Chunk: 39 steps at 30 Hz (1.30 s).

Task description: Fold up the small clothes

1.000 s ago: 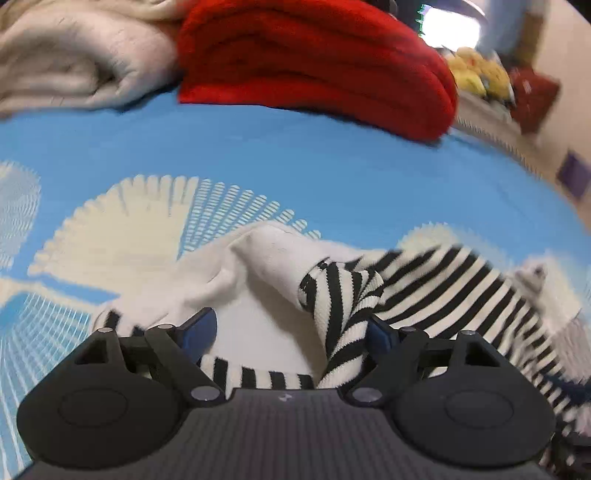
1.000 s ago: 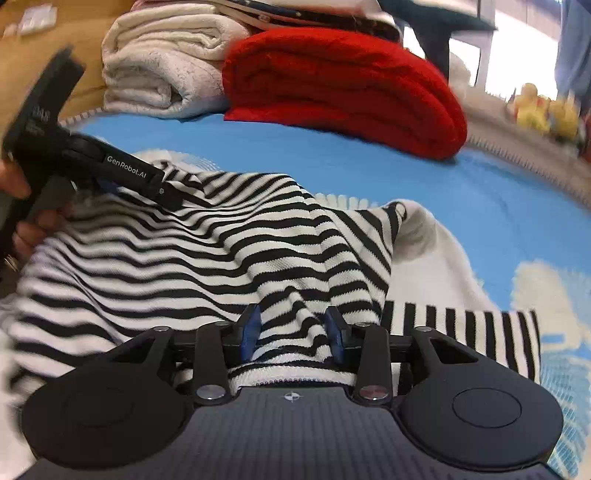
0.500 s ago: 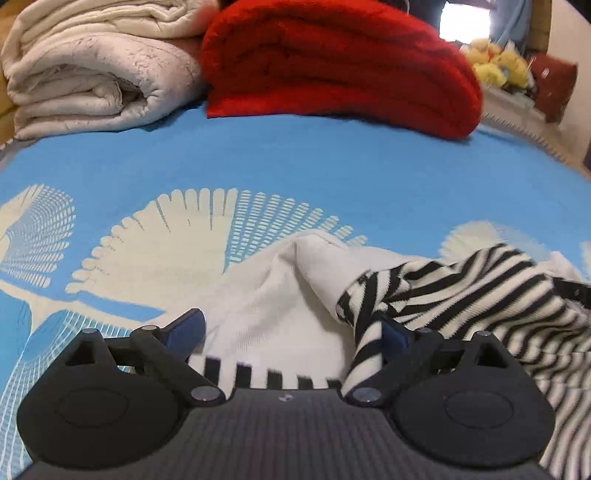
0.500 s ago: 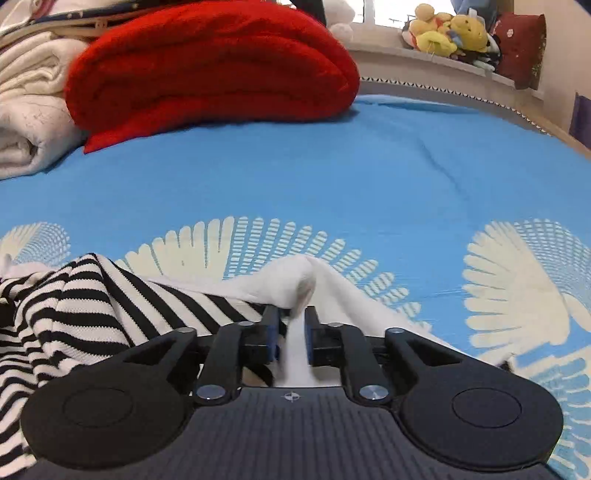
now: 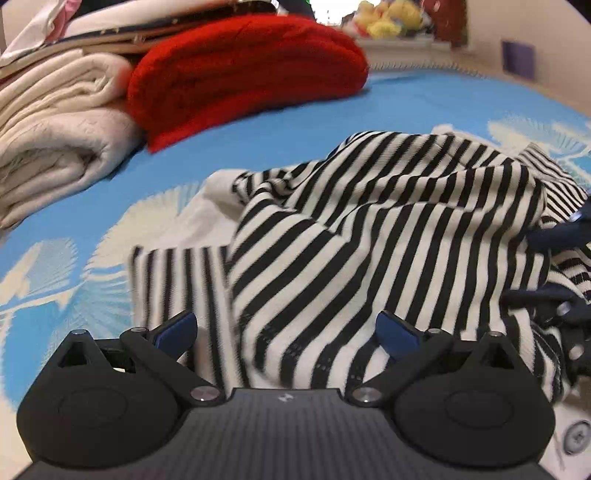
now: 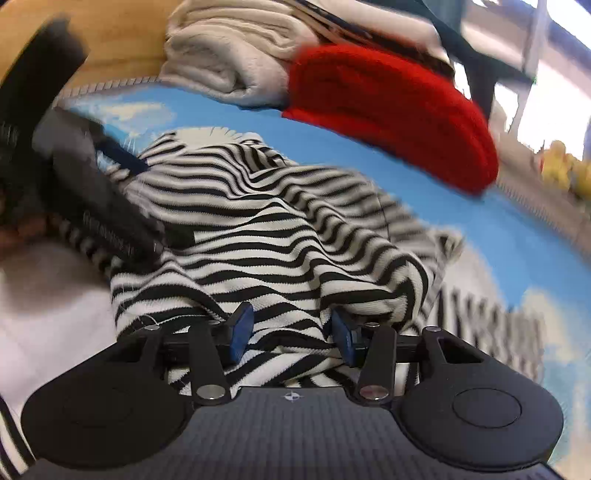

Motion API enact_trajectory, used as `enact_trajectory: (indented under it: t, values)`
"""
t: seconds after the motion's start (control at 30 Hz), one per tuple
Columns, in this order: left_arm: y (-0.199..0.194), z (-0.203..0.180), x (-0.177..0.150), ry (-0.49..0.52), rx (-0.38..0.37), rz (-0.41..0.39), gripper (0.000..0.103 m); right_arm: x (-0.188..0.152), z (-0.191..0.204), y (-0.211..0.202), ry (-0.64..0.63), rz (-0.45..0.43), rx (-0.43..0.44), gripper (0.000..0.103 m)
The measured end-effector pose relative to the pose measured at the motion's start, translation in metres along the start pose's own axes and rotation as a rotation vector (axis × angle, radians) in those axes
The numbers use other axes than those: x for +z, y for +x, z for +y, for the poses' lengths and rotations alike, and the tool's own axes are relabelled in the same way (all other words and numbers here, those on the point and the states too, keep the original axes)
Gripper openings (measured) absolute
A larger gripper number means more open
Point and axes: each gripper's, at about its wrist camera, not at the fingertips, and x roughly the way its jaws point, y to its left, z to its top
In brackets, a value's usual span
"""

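A black-and-white striped garment (image 5: 369, 229) lies crumpled on the blue patterned bedspread (image 5: 277, 122), with a white inner layer showing at its left edge. My left gripper (image 5: 286, 328) hovers over its near side, jaws wide and still opening, the fabric below them and untouched by the pads. One of the right gripper's fingers (image 5: 554, 236) pokes in at the right edge. In the right wrist view the garment (image 6: 266, 221) fills the middle. My right gripper (image 6: 291, 326) is opening, with a bunched fold loose between its pads. A left gripper finger (image 6: 122, 160) reaches in from the left.
A folded red blanket (image 5: 243, 74) and a rolled cream blanket (image 5: 59, 140) lie at the far side of the bed. Soft toys (image 5: 388, 18) sit on a ledge beyond. A person's hand (image 6: 18, 232) holds the left gripper's handle at the left edge.
The right gripper has left the white fold it was nearly shut on and now sits over the striped cloth with wider jaws. The left gripper swung over the garment and spread wider.
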Motion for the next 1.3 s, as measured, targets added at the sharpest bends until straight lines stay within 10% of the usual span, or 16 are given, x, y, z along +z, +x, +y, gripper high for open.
enact_trajectory:
  t: [0.2,0.43,0.63,1.3]
  values:
    - [-0.134,0.024,-0.019,-0.069,0.038,-0.065,0.103,0.006,-0.036,-0.138,0.320,-0.027,0.034,0.071]
    - [-0.291,0.008,-0.109,-0.209,0.087,-0.019,0.103,-0.048,0.017,-0.313,0.360,-0.111,-0.088,0.083]
    - [-0.378,-0.019,-0.174,-0.398,0.062,0.011,0.103,-0.074,0.062,-0.370,0.429,-0.036,-0.122,0.083]
    - [-0.488,-0.093,-0.217,-0.271,0.078,-0.060,0.103,-0.115,0.136,-0.485,0.384,-0.104,-0.176,0.083]
